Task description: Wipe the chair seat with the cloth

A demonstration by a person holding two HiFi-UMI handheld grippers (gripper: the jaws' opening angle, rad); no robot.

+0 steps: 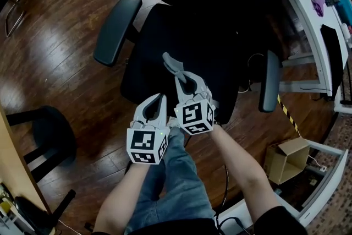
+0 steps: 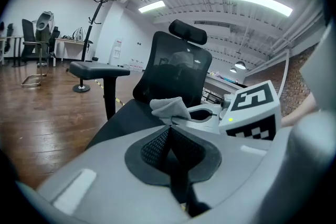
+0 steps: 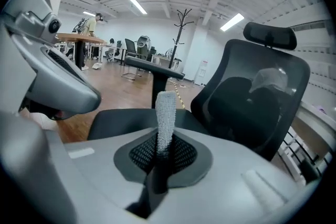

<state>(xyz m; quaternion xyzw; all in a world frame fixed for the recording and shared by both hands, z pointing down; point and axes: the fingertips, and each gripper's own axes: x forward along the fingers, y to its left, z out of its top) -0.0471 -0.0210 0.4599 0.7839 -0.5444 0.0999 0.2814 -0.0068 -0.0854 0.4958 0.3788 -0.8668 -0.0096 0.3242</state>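
Observation:
A black office chair faces me; its seat lies just beyond both grippers. My right gripper is shut on a grey cloth, which sticks up out of the jaws as a narrow folded strip above the seat's front part. The left gripper view shows the same cloth bunched at the right gripper's tip. My left gripper hangs beside it, over the seat's front edge, shut with nothing between its pads.
Armrests flank the seat and the backrest rises behind. A black stool stands at the left on the wooden floor. A cardboard box and a white desk are at the right.

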